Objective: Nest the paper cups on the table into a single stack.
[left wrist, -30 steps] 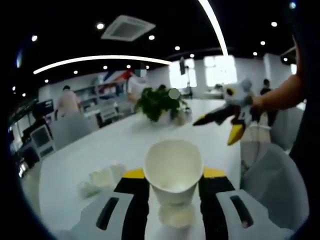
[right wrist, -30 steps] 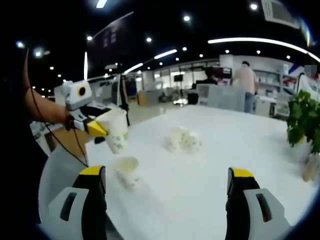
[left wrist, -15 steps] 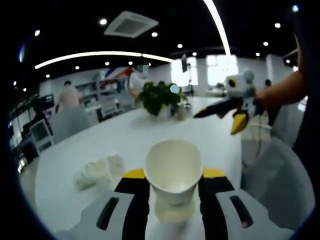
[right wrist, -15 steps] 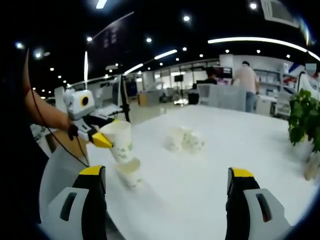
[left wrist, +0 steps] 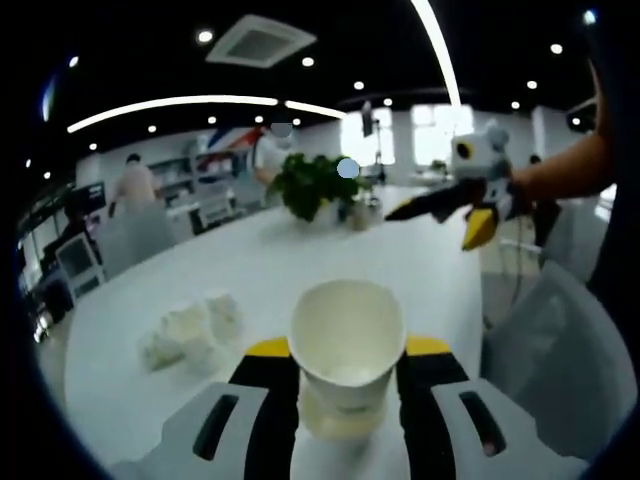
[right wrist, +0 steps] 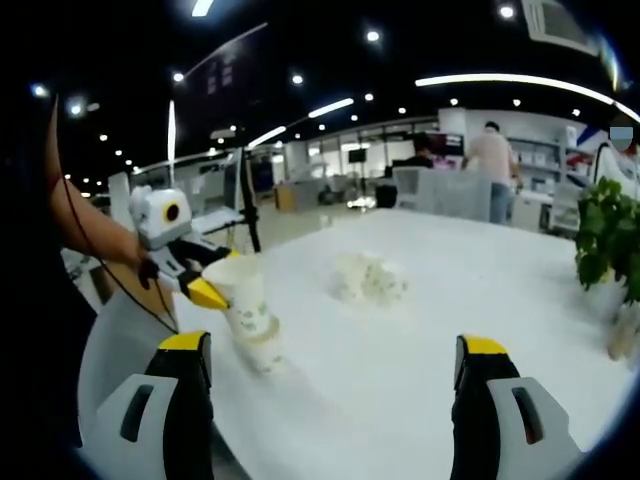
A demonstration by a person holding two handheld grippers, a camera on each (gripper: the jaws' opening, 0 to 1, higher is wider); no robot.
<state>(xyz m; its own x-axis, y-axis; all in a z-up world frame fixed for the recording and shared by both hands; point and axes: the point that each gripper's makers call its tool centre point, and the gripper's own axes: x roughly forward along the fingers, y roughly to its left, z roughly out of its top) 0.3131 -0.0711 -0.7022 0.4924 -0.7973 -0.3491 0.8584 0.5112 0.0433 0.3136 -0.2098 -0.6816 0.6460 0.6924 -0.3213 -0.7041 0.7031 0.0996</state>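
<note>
A white paper cup sits between the yellow-tipped jaws of my left gripper, which is shut on it. Its base is sunk into a second cup standing on the white table. In the right gripper view the held cup, printed with small green marks, rests tilted in the lower cup, with the left gripper at its left. My right gripper is open and holds nothing; it hovers at the right above the table. Some crumpled white cups lie further along.
A potted green plant stands at the table's far end beside a small jar. Grey chairs line the table edge. People stand among desks in the background. My sleeve and arm show at each view's side.
My left gripper has lowered the held cup from above the standing cup down into it. The right gripper has stayed open and nearly still.
</note>
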